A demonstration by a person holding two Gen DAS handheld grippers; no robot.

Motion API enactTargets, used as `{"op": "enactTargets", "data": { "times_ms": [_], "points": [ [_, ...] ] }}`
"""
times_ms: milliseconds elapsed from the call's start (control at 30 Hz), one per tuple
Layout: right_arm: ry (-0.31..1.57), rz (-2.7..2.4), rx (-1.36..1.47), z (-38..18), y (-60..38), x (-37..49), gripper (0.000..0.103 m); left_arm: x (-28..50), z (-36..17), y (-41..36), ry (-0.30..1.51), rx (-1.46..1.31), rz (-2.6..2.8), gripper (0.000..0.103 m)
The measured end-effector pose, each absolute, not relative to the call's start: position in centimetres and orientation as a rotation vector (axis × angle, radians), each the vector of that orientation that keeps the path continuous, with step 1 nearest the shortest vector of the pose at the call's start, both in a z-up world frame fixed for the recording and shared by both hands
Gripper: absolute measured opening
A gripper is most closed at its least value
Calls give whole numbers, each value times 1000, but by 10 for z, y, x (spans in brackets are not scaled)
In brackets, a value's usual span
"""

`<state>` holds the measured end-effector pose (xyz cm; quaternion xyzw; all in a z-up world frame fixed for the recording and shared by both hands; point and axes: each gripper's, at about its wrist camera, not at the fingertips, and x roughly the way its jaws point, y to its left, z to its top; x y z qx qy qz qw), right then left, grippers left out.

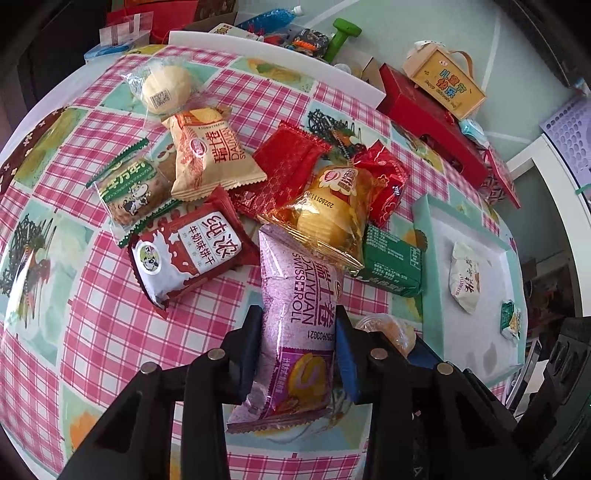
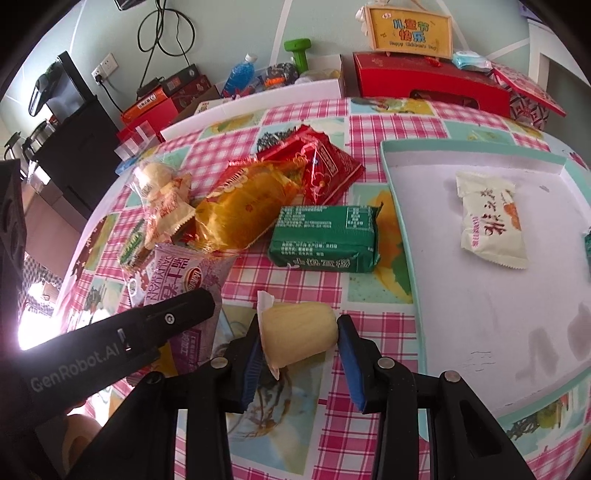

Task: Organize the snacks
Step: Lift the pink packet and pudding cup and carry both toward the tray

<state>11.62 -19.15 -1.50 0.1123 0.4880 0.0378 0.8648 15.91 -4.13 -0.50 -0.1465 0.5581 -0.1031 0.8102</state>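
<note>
My left gripper (image 1: 298,332) is shut on a purple Swiss roll packet (image 1: 299,314), which points toward the snack pile; the packet also shows in the right wrist view (image 2: 184,280). My right gripper (image 2: 300,332) is shut on a small yellow jelly cup (image 2: 299,330) just above the checked tablecloth. The pile holds a gold cake packet (image 1: 328,214), a green biscuit pack (image 2: 325,240), red packets (image 1: 288,162), a milk biscuit packet (image 1: 188,254) and a beige packet (image 1: 210,155). A mint-rimmed white tray (image 2: 476,157) on the right holds a white packet (image 2: 489,221).
Red gift boxes (image 2: 428,86), a wooden sign box (image 2: 410,33), a green dumbbell (image 2: 297,51), a blue bottle (image 2: 238,74) and white foam boards (image 2: 258,99) line the table's far edge. A black appliance (image 2: 70,107) stands at the left. The left gripper's arm (image 2: 110,347) lies close left of my right gripper.
</note>
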Motion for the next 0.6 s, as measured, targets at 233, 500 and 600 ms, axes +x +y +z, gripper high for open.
{"op": "enactTargets", "data": {
  "times_ms": [233,500,600],
  "points": [
    [989,85,248,-3,-195,110,41,151,11,-39,1154,-322,-233,39],
    [921,83,281,18,-203,101,41,141,38,-40,1081,-326,-252,39],
    [914,81,291,21,-207,99,41,138,45,-43,1059,-321,-264,39]
  ]
}}
